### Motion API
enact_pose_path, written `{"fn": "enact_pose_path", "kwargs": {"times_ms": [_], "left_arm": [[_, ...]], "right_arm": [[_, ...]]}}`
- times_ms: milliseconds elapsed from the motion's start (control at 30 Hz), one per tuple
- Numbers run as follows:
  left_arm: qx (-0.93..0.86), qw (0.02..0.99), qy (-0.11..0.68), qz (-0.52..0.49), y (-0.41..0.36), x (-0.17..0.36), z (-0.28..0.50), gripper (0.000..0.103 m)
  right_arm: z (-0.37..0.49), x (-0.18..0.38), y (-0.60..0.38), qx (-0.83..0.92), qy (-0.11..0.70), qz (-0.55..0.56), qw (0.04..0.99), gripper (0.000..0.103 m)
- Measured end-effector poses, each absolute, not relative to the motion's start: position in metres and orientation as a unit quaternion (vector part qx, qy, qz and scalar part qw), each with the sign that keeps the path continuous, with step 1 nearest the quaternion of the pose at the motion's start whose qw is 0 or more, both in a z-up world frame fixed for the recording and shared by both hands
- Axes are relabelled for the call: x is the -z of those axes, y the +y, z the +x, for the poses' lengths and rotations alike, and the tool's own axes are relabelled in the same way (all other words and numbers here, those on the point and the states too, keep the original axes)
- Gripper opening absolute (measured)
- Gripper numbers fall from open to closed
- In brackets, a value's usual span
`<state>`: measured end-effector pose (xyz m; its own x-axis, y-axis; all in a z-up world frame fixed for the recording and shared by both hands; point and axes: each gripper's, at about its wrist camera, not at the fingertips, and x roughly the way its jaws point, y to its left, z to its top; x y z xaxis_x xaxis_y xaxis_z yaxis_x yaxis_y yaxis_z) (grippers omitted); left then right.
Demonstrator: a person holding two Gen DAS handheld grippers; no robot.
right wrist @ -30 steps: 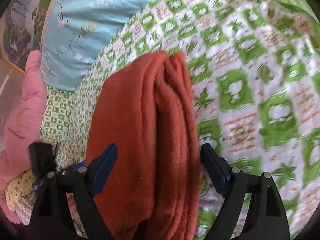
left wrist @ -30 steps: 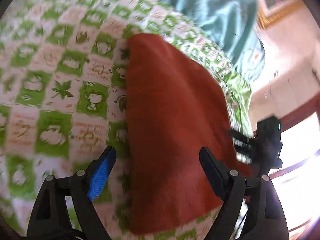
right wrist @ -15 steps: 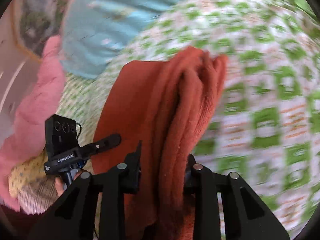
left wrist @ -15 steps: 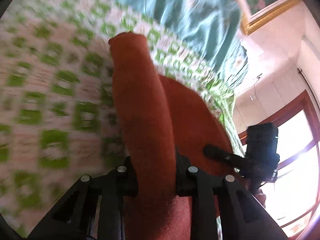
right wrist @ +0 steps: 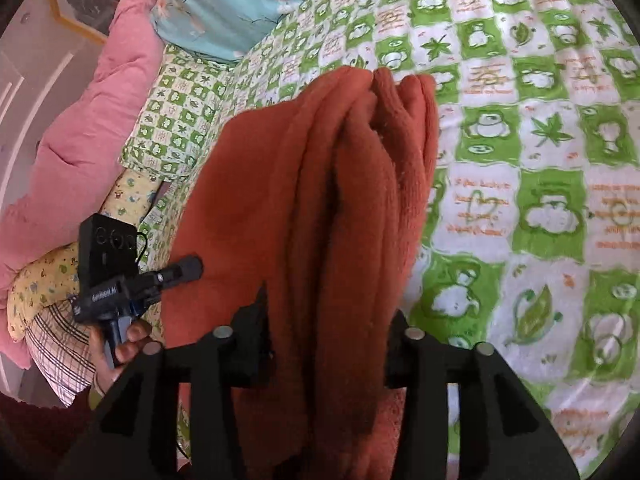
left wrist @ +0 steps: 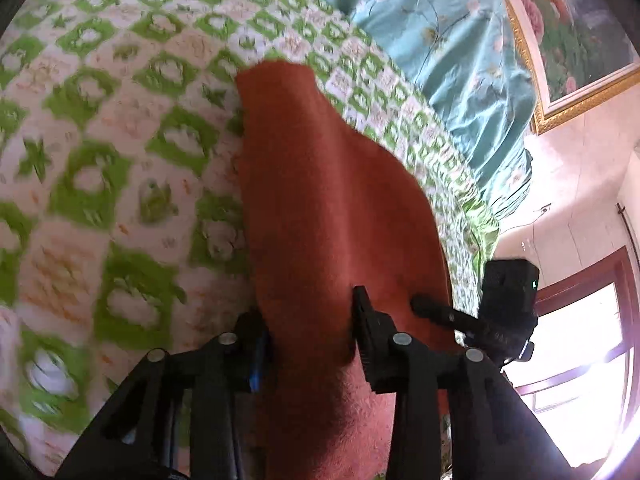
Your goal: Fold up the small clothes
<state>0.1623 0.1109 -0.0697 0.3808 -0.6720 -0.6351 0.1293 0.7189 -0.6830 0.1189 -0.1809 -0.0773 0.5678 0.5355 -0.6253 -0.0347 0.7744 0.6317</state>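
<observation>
A rust-red fleece garment point(left wrist: 320, 208) lies folded on the green-and-white checked bedspread point(left wrist: 100, 140). My left gripper point(left wrist: 310, 332) is shut on its near edge, cloth bunched between the jaws. In the right wrist view the same garment point(right wrist: 320, 184) shows several stacked folds. My right gripper point(right wrist: 328, 328) is shut on that thick folded edge. Each gripper shows in the other's view: the right one point(left wrist: 476, 312) beside the garment's right side, the left one point(right wrist: 136, 276) at its left, held by a hand.
A teal floral quilt point(left wrist: 440, 40) lies at the bed's far side. A pink quilt point(right wrist: 80, 112) and patterned pillows point(right wrist: 48, 292) are piled at the left. A framed picture point(left wrist: 568, 32) hangs on the wall, and a bright window point(left wrist: 580, 352) is at the right.
Both grippers were open around the garment's edges a second ago. Both have closed on the cloth and lifted its near edges off the bedspread.
</observation>
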Motion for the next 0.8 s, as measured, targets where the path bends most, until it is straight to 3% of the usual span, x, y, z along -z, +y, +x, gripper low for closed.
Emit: {"fn": "enact_pose_path", "kwargs": {"times_ms": [200, 433, 467, 533, 567, 667, 700, 800], "left_arm": [[0.242, 0.799, 0.470, -0.286, 0.133, 0.054, 0.205, 0.057], [0.220, 0.765, 0.474, -0.377, 0.165, 0.085, 0.285, 0.055], [0.222, 0.760, 0.475, -0.385, 0.163, 0.089, 0.294, 0.053], [0.230, 0.758, 0.478, -0.380, 0.159, 0.094, 0.307, 0.023], [0.233, 0.762, 0.483, -0.363, 0.153, 0.094, 0.313, 0.016], [0.231, 0.787, 0.480, -0.310, 0.132, 0.082, 0.327, 0.009], [0.232, 0.797, 0.471, -0.299, 0.126, 0.074, 0.329, 0.002], [0.223, 0.835, 0.424, -0.271, 0.127, 0.037, 0.339, 0.002]], "right_arm": [[0.096, 0.046, -0.191, -0.129, 0.406, 0.261, 0.866, 0.051], [0.073, 0.028, -0.182, -0.132, 0.373, 0.272, 0.877, 0.054], [0.070, 0.027, -0.179, -0.133, 0.371, 0.270, 0.878, 0.054], [0.063, 0.024, -0.178, -0.131, 0.366, 0.269, 0.881, 0.054], [0.061, 0.023, -0.179, -0.129, 0.362, 0.270, 0.883, 0.054], [0.059, 0.020, -0.184, -0.126, 0.354, 0.281, 0.883, 0.054], [0.058, 0.019, -0.186, -0.124, 0.352, 0.281, 0.884, 0.054], [0.056, 0.012, -0.190, -0.115, 0.342, 0.272, 0.892, 0.054]]}}
